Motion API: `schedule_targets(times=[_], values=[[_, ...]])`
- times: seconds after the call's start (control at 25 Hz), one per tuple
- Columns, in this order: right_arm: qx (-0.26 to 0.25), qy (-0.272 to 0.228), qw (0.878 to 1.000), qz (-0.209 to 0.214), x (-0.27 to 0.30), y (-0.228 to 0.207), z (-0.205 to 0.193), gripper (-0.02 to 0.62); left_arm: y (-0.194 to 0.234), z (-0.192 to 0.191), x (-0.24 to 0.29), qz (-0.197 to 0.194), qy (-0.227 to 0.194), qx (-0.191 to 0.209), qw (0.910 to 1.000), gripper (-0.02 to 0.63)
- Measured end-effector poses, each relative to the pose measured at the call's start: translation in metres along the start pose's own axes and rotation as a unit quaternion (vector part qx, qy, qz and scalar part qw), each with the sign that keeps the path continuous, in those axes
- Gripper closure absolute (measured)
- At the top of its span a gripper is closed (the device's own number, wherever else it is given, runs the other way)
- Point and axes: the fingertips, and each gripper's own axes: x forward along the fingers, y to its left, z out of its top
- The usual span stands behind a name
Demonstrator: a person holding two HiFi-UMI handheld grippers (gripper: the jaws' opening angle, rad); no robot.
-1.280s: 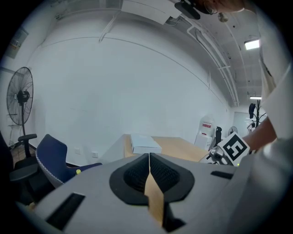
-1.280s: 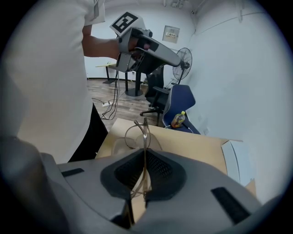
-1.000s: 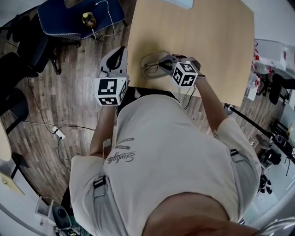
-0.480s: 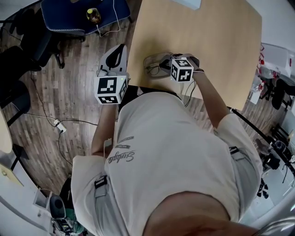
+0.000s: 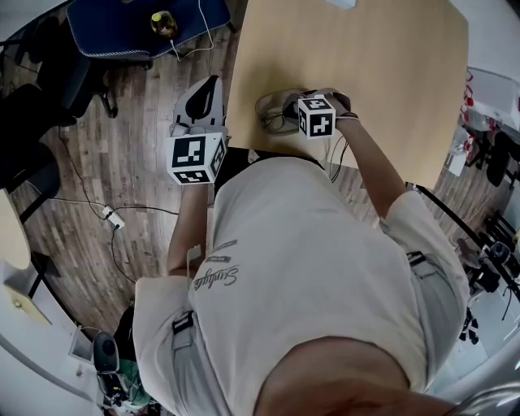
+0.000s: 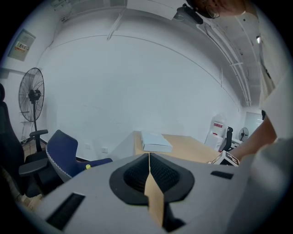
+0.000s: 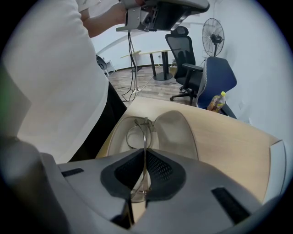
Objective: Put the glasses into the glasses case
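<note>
An open grey glasses case [image 7: 176,130] lies near the front edge of the wooden table [image 5: 382,73]; in the head view the case [image 5: 272,106] sits just left of my right gripper's marker cube. My right gripper [image 7: 144,157] points steeply down over it, shut on the thin wire-framed glasses [image 7: 144,122]. One lens ring hangs over the case's left half. In the head view my right gripper [image 5: 288,112] hides most of the glasses. My left gripper [image 5: 210,85] is held off the table's left edge over the floor, and in its own view my left gripper [image 6: 149,157] is shut on nothing.
A white box [image 6: 155,141] lies at the table's far end. A blue chair [image 5: 138,32] with a yellow-capped bottle [image 5: 162,24] stands on the wooden floor to the left. Cables [image 5: 110,215] trail over the floor. A fan [image 6: 32,96] stands by the wall.
My right gripper has sunk toward the open case with the glasses and tipped more steeply down. The left gripper has stayed where it was.
</note>
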Motion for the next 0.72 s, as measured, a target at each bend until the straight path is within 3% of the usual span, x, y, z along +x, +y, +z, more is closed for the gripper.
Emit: schedule_targets(times=[0.52,0.72], values=[[0.021,0.002,1.0,0.005,0.008,-0.003,-0.001,0.581,0.0,0.001,0.004,-0.007,0.001,-0.001,1.0,0.589],[0.018,0.018,1.0,-0.003,0.013,-0.002,-0.007,0.546,0.0,0.004,0.005,-0.014,-0.001,0.001,0.9999,0.589]])
